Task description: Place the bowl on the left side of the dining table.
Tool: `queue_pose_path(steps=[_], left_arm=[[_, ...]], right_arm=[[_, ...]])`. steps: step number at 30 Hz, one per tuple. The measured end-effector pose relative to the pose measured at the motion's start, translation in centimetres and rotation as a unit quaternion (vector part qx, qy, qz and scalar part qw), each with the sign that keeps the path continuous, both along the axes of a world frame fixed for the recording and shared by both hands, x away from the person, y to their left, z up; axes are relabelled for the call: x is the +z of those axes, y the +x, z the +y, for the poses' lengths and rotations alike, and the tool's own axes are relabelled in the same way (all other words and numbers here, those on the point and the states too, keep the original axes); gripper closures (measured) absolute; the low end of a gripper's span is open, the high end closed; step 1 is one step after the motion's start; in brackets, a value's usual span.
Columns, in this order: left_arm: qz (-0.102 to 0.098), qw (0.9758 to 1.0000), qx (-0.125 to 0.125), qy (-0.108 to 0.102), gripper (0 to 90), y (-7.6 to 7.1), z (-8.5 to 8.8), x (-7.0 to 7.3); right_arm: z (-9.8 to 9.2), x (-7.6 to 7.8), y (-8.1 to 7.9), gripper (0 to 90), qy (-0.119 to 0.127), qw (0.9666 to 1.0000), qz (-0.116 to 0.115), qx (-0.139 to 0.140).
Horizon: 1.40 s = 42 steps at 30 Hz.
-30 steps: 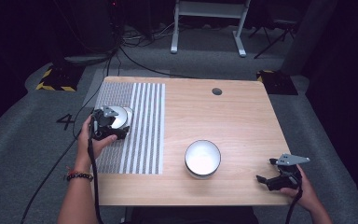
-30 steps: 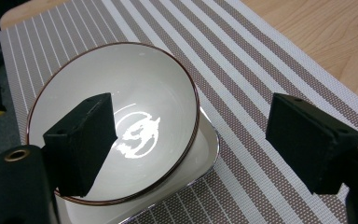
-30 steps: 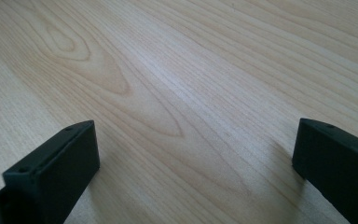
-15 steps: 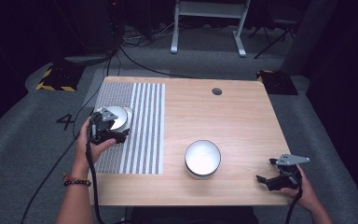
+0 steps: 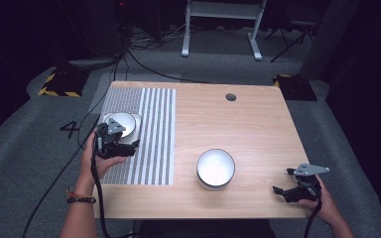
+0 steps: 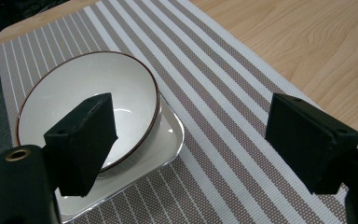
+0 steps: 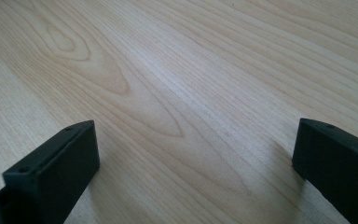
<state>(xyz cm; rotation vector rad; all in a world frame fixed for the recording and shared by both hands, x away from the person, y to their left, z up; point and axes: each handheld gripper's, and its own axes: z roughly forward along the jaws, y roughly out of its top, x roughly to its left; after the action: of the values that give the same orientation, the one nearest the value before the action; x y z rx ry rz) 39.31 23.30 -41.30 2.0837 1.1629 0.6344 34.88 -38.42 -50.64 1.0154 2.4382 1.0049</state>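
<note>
A white bowl with a dark rim (image 6: 84, 98) sits on a white square plate (image 6: 168, 140) on the striped placemat (image 6: 233, 107) at the table's left. My left gripper (image 5: 116, 141) hovers just in front of that bowl (image 5: 121, 121), open, jaws wide apart with nothing between them (image 6: 191, 140). A second white bowl (image 5: 216, 167) stands on the bare wood near the table's middle front. My right gripper (image 5: 286, 181) rests low at the front right corner, open over bare wood (image 7: 191, 158).
The wooden table (image 5: 238, 124) has a round cable hole (image 5: 230, 97) at its back. The striped placemat (image 5: 149, 129) covers the left part. Grey carpet, cables and a white frame stand beyond the table.
My left gripper has drawn slightly back toward the person, away from the bowl on the plate. The right gripper has stayed put.
</note>
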Motion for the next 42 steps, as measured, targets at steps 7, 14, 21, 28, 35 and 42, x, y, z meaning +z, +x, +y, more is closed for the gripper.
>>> queue_pose_path(steps=[7,14,21,28,35,42], left_arm=[[0.000,0.9999,-0.011,0.003,16.4,-0.8,-0.8,-0.3],[-0.001,0.9998,-0.020,0.008,16.2,-1.2,-1.5,-0.6],[-0.007,0.9993,-0.036,0.006,16.1,-1.7,-2.5,-0.7],[-0.012,0.9988,-0.048,0.006,16.1,-2.2,-3.2,-0.6],[-0.017,0.9976,-0.067,0.010,16.1,-3.0,-4.4,-0.5],[-0.014,0.9967,-0.079,0.012,16.1,-3.4,-5.1,-0.9]], right_arm=[[0.0,0.0,0.0,0.6,0.000,1.0000,0.000,0.000],[0.0,0.0,0.0,0.6,0.000,1.0000,0.000,0.000],[0.0,0.0,0.0,0.6,0.000,1.0000,0.000,0.000],[0.0,0.0,0.0,0.6,0.000,1.0000,0.000,0.000],[0.0,0.0,0.0,0.6,0.000,1.0000,0.000,-0.001],[0.0,0.0,0.0,0.6,0.000,1.0000,0.000,-0.001]])
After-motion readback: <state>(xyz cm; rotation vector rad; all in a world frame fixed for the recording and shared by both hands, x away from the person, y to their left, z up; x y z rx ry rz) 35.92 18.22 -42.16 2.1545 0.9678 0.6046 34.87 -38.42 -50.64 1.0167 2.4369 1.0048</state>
